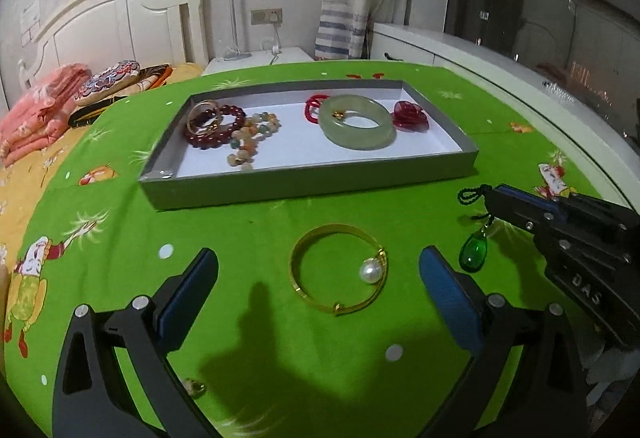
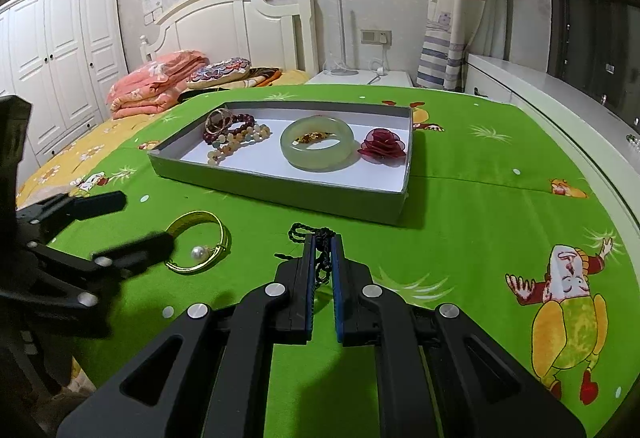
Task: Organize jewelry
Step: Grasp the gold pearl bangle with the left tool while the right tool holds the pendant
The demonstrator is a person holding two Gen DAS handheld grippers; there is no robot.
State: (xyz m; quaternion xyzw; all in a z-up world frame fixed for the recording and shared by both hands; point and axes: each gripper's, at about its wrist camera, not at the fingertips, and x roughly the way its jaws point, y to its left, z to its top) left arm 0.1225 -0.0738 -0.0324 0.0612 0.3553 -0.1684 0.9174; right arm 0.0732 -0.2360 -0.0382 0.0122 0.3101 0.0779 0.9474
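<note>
A gold bangle with a pearl (image 1: 339,270) (image 2: 200,243) lies on the green cloth between the fingers of my open left gripper (image 1: 318,278) (image 2: 120,226). My right gripper (image 2: 323,252) (image 1: 494,204) is shut on the dark cord (image 2: 308,232) of a green pendant (image 1: 473,253), which hangs just above the cloth. The grey tray (image 1: 304,184) (image 2: 280,190) behind holds a jade bangle (image 1: 357,121) (image 2: 317,143), dark red beads (image 1: 214,124), pale mixed beads (image 1: 250,138), a red flower (image 1: 410,115) (image 2: 382,147) and a red cord piece (image 1: 314,106).
A small ring-like piece (image 1: 194,386) lies on the cloth near my left gripper's base. A bed with folded blankets (image 2: 156,84) stands to the left, a white ledge (image 2: 560,106) along the right table edge.
</note>
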